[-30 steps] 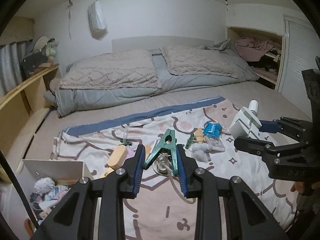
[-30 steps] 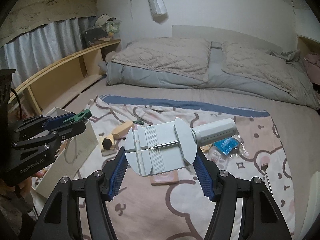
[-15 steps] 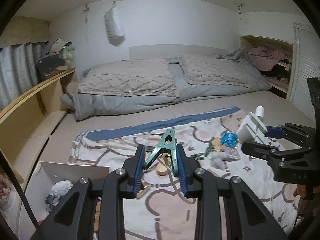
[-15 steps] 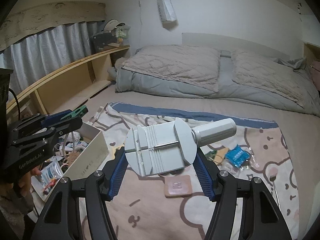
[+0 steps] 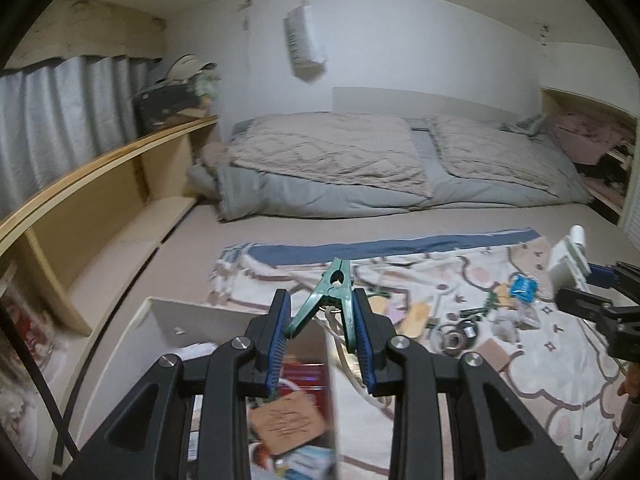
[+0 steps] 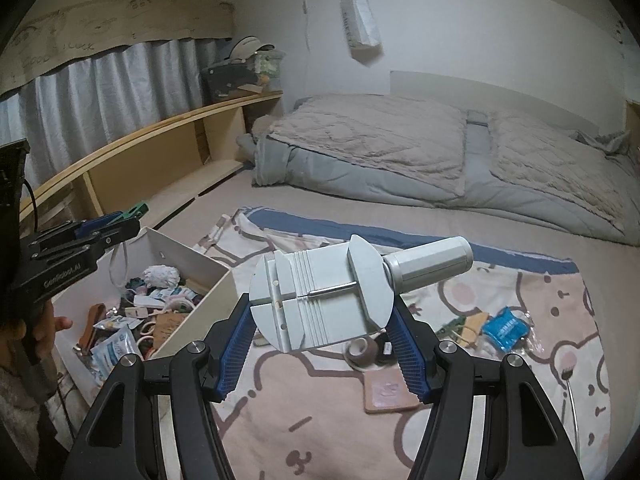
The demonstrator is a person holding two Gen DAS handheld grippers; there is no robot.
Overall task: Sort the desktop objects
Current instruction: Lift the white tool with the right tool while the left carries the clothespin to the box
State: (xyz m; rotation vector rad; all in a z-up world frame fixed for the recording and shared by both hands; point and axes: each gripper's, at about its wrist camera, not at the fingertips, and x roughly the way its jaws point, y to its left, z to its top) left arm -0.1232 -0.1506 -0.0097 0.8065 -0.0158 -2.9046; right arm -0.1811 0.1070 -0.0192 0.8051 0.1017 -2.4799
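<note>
The left tool (image 5: 320, 320) is clamped on the handles of one green plastic spring clamp (image 5: 332, 298), its nose pointing forward and up, held above the near wall of the white box (image 6: 192, 258) of jumbled odds and ends. The right tool (image 6: 324, 336) is clamped on one pale grey watch-link remover (image 6: 320, 300) — a flat ribbed block with a thin pin across its face and a faceted round knob (image 6: 430, 266) sticking out to the right — held over the patterned blanket (image 6: 328, 412) on the bed, beside the box. On the blanket lie one blue packet (image 6: 506, 328), one tape roll (image 6: 362, 350), one pink square coaster (image 6: 386, 392) and one small fork (image 6: 570, 396) — apart from each other.
</note>
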